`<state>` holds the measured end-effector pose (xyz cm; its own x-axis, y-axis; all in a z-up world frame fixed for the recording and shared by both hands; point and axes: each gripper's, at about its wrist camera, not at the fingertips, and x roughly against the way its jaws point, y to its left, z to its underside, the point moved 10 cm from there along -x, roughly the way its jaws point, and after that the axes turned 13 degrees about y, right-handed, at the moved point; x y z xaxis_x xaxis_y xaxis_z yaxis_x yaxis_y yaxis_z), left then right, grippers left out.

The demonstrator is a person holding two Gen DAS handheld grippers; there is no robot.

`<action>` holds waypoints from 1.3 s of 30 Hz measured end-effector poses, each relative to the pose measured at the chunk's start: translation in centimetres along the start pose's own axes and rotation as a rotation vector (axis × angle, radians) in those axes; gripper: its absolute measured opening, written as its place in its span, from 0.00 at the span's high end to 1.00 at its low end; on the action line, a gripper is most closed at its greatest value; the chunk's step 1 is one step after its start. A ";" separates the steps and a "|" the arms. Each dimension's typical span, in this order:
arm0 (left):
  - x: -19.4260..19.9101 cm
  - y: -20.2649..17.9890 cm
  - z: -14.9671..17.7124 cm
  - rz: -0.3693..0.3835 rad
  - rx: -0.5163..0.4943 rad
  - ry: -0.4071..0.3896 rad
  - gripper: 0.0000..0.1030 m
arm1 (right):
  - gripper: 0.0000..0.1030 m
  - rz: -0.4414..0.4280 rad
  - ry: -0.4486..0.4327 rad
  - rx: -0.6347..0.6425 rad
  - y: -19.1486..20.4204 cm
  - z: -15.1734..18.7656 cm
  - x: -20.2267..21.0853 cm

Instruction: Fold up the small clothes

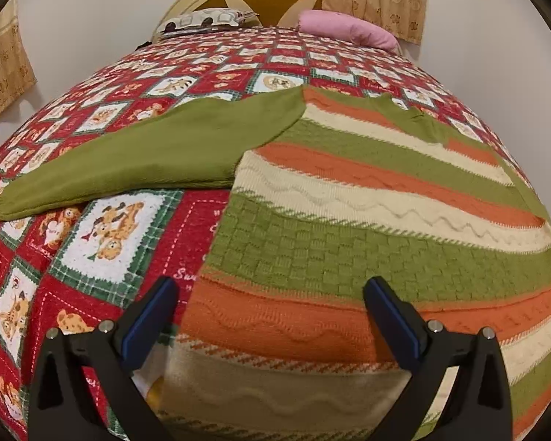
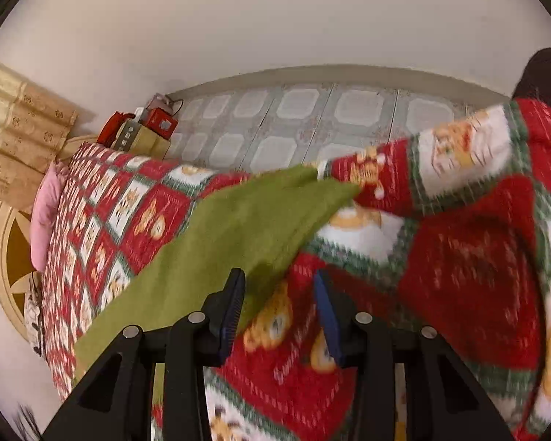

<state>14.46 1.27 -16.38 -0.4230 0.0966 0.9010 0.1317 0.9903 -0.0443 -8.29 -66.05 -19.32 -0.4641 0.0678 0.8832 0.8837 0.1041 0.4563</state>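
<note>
A knitted sweater (image 1: 367, 228) with green, orange and cream stripes lies flat on the bed. Its plain green left sleeve (image 1: 139, 158) stretches out to the left. My left gripper (image 1: 272, 294) is open and empty, its jaws wide apart over the sweater's lower hem. In the right wrist view the other green sleeve (image 2: 238, 235) lies across the quilt. My right gripper (image 2: 281, 286) is open and empty, just above the quilt beside the sleeve's edge, with its left finger (image 2: 231, 308) over the green cloth.
The bed is covered by a red, green and white patchwork quilt (image 1: 103, 242). A pink pillow (image 1: 349, 29) and a patterned pillow (image 1: 205, 20) lie by the headboard. Boxes (image 2: 143, 128) stand on the tiled floor (image 2: 312, 121) beside the bed. Curtains hang at both sides.
</note>
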 end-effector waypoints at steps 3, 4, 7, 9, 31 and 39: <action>0.1 0.2 0.0 -0.002 -0.002 0.001 0.00 | 0.61 -0.052 -0.006 -0.052 -0.1 -1.3 -0.8; 0.0 0.3 0.0 -0.002 -0.002 0.002 0.00 | 0.64 -0.061 -0.008 -0.062 -0.3 -1.6 -1.0; 0.0 0.3 -0.1 -0.002 -0.002 0.003 0.00 | 0.87 -0.011 -0.016 -0.026 -0.6 -1.9 -1.0; 0.0 0.3 -0.1 -0.002 -0.002 0.003 0.00 | 0.92 -0.043 -0.035 0.009 -0.2 -1.9 -0.2; 0.2 0.1 -0.2 0.017 0.006 -0.005 0.00 | 1.00 -0.112 -0.155 0.824 27.6 20.1 9.6; 0.3 0.2 -0.2 0.027 0.010 -0.008 0.00 | 1.00 -0.194 -0.053 0.999 33.7 31.3 5.7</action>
<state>14.52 1.45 -16.05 -0.4270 0.1245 0.8956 0.1347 0.9882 -0.0732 16.93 -31.14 -2.31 -0.6173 0.0028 0.7868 0.3488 0.8973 0.2705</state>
